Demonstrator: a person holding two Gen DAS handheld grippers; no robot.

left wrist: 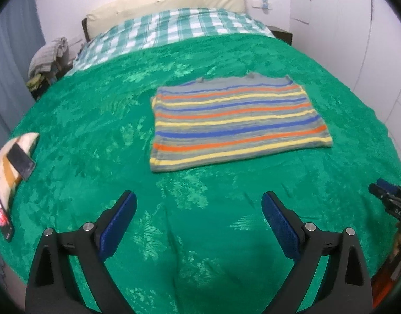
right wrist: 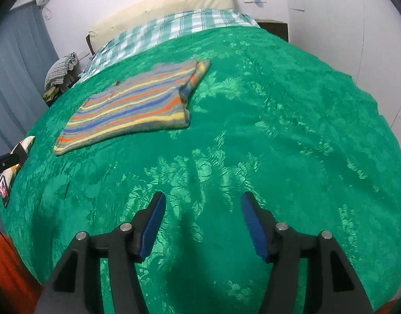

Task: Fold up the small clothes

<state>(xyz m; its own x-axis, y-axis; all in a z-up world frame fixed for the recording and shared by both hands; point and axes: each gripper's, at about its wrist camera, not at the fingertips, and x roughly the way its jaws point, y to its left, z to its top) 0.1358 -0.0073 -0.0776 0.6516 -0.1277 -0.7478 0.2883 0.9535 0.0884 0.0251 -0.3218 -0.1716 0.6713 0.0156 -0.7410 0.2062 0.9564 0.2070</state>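
- So the striped shirt [left wrist: 237, 123] already looks folded to me: it's a tidy rectangle lying flat on the bed [left wrist: 95, 130], with the sleeves tucked in and no loose bits hanging out.
- In the left wrist view it sits around the middle of the frame, a bit right of centre. In the right wrist view it's over in the upper left.
- Left gripper [left wrist: 199, 222]: jaws spread wide, nothing between them, just green blanket underneath. It's at the bottom of its frame, well apart from the shirt.
- Right gripper [right wrist: 203, 222]: jaws roughly half open, also holding nothing, hanging over bare blanket well apart from the shirt.
- My guess is this piece is pretty much done. What's left is maybe one more fold in half, or setting it aside. I can't see any other small clothes waiting on the bed.
- View differences: the right wrist view shows the shirt's side edge, where you can see stacked layers and a tucked sleeve poking out at the far corner. The left view only gives you the flat top.
- The left view gets the two phones [left wrist: 19, 162] on a pillow [left wrist: 6, 157] at the left edge much clearer, plus the tip of the other gripper at the far right edge.
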